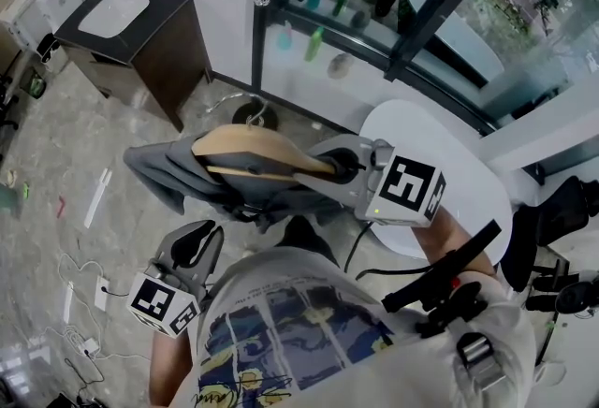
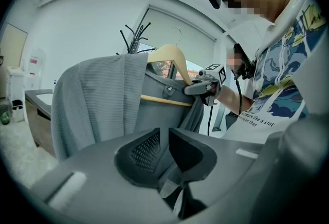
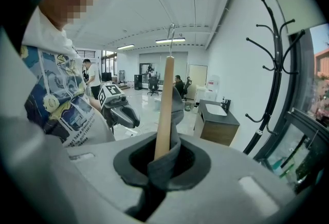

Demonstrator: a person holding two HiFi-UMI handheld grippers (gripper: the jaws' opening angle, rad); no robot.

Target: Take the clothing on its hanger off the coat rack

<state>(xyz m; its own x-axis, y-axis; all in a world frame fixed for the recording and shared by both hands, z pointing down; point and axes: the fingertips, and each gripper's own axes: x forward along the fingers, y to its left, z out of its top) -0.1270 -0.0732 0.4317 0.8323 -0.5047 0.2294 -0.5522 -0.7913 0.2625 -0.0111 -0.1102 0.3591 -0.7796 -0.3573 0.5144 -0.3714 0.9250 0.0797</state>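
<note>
Pale wood and grey cloth fill my right tongs [image 3: 163, 160]. They are clamped on one end of the hanger [image 3: 165, 99], and a fold of the clothing [image 2: 92, 105] draped over it is caught in the same bite. From that grip the hanger runs straight away from me, its metal hook [image 3: 172, 33] hanging on nothing. My left tongs [image 2: 163, 148] sit lower, at the garment's bottom edge. They are drawn nearly together, with a crease of the grey cloth in the narrow slit between them. The rest of the clothing hangs just beyond them, spread over the hanger's shoulders and across its lower bar. The black coat rack [image 3: 273, 69] stands apart from the hanger, by the window. Clothing and hanger are both off it, on my side of it. Beyond the coat rack along the wall is a dark cabinet [image 3: 218, 124] with a white basin.
</note>
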